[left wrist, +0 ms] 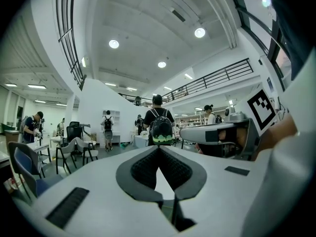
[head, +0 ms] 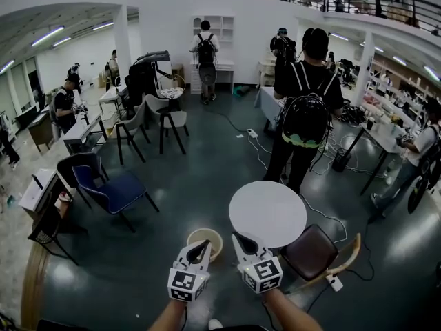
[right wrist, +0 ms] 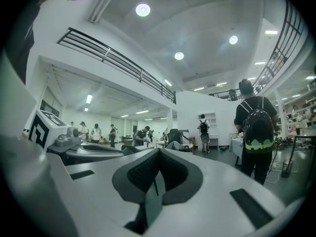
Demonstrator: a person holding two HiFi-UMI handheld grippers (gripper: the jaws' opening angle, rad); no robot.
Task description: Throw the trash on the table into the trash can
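Observation:
In the head view a round white table (head: 267, 212) stands just ahead of me, and its top shows only plain white. A beige round trash can (head: 205, 240) sits on the dark floor to the table's left. My left gripper (head: 204, 244) hovers over the can's near rim, jaws shut with nothing between them. My right gripper (head: 238, 238) is beside it, by the table's near left edge, also shut and holding nothing. In the left gripper view my left gripper (left wrist: 159, 148) points level across the room; so does my right gripper (right wrist: 159, 151) in the right gripper view.
A brown padded chair (head: 311, 252) stands at the table's near right. A person with a black backpack (head: 303, 112) stands just beyond the table. A blue chair (head: 114, 188) is to the left, cables (head: 258, 154) run over the floor, and more desks and people fill the room.

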